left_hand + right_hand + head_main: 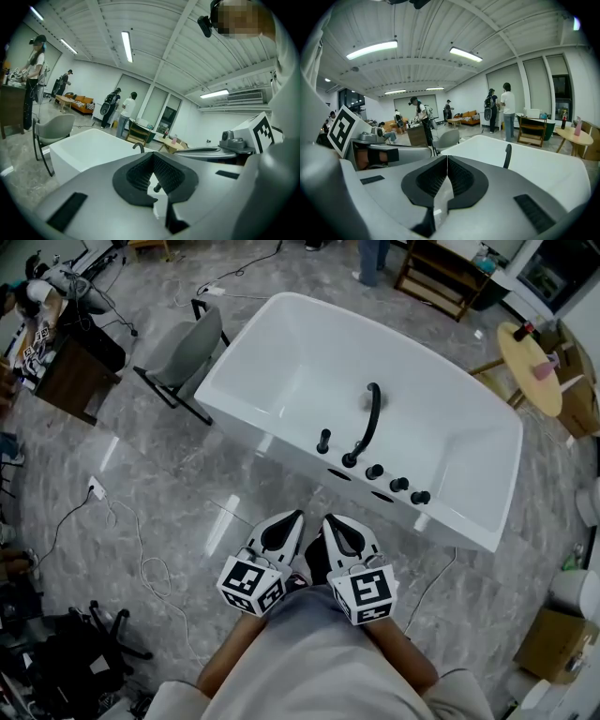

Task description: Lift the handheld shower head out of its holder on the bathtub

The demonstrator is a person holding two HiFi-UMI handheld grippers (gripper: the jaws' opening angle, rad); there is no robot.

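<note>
A white bathtub (281, 404) stands on the marble floor ahead of me. On its near rim sit a row of black fittings: a short upright handheld shower head (323, 441) in its holder, the arched spout (368, 423) and three knobs (399, 484). My left gripper (296, 517) and right gripper (330, 520) hang side by side short of the tub, both shut and empty. The left gripper view has its jaws (152, 157) closed, with the spout (137, 147) beyond them. The right gripper (447, 160) is closed too, with the spout (507, 156) to its right.
A grey chair (183, 352) stands at the tub's far left corner. A round wooden table (530, 367) is at the right, and a cardboard box (558, 643) sits low on the right. Cables (141, 559) trail over the floor at left. People (506, 110) stand far off.
</note>
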